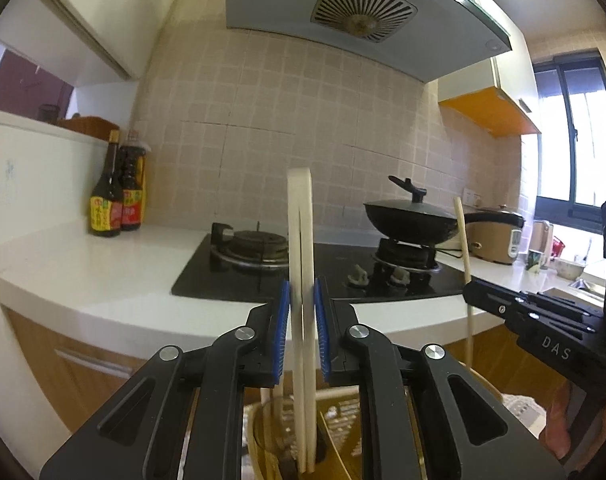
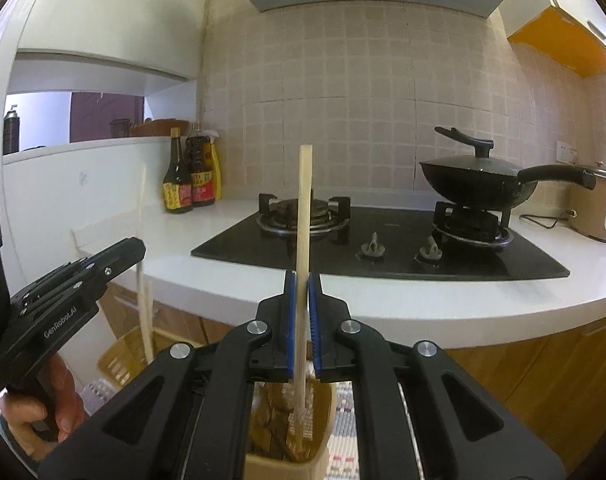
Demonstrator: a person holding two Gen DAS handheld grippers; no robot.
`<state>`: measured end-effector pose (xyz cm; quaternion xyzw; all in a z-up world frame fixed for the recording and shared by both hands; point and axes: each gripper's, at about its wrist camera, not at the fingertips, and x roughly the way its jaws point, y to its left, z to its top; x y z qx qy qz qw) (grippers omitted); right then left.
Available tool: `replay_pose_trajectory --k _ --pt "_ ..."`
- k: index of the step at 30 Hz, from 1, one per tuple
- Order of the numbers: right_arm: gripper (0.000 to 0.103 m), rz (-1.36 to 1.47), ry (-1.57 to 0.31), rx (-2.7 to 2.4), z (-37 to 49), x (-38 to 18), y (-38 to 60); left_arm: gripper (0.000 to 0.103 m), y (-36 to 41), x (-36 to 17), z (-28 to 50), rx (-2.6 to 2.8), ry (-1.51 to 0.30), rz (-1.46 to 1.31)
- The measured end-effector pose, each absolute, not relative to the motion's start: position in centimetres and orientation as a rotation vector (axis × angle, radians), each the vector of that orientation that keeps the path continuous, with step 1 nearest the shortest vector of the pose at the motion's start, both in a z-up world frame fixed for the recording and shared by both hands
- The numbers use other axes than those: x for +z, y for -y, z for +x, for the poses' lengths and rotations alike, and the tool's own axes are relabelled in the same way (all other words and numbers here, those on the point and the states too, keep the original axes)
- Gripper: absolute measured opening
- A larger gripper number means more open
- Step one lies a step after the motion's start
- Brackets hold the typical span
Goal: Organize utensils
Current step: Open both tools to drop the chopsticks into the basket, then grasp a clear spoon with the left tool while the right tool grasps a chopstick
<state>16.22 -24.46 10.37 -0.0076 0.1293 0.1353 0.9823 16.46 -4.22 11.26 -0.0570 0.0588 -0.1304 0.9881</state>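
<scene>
left gripper [image 1: 302,300] is clamped on a pale chopstick pair [image 1: 301,240], upright, tips down in a woven basket [image 1: 271,416]. right gripper [image 2: 302,292] pinches a single chopstick [image 2: 304,208] over the beige holder [image 2: 291,452]. best keep both vertical, lower straight, release only once tips are seated inside.

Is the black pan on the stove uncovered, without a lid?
No. In the right wrist view the black pan on the right burner has a dark lid with a handle on top.

Black wok [image 2: 477,186] — beige grid-tiled wall [image 2: 343,80] — white counter [image 2: 207,248].
</scene>
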Motion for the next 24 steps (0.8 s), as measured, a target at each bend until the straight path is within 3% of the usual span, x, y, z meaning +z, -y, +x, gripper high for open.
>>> replay_pose_trajectory --k 2,5,7,10,11,12,24 --pt "0.007 -0.01 -0.276 0.283 15.6 10.3 24.7 0.031 4.0 11.5 15.9 -0.273 -0.125 -0.12" --pt "0.019 -0.005 -0.3 0.294 14.1 10.3 24.9 0.037 3.3 12.0 14.5 -0.28 -0.13 -0.122" --pt "0.021 0.002 -0.311 0.294 12.6 10.3 25.2 0.043 2.8 12.4 13.5 -0.288 -0.13 -0.13" --pt "0.035 0.015 -0.335 0.298 10.8 10.5 25.3 0.044 2.0 13.1 11.5 -0.302 -0.124 -0.137" --pt "0.047 0.02 -0.341 0.299 10.3 10.6 25.4 0.046 1.8 13.4 10.8 -0.31 -0.122 -0.138" --pt "0.05 0.022 -0.349 0.295 9.5 10.7 25.5 0.05 1.6 13.7 10.1 -0.318 -0.119 -0.136" --pt "0.05 -0.055 -0.575 0.255 4.1 11.1 23.2 0.054 0.9 15.6 3.1 -0.349 -0.115 -0.084"
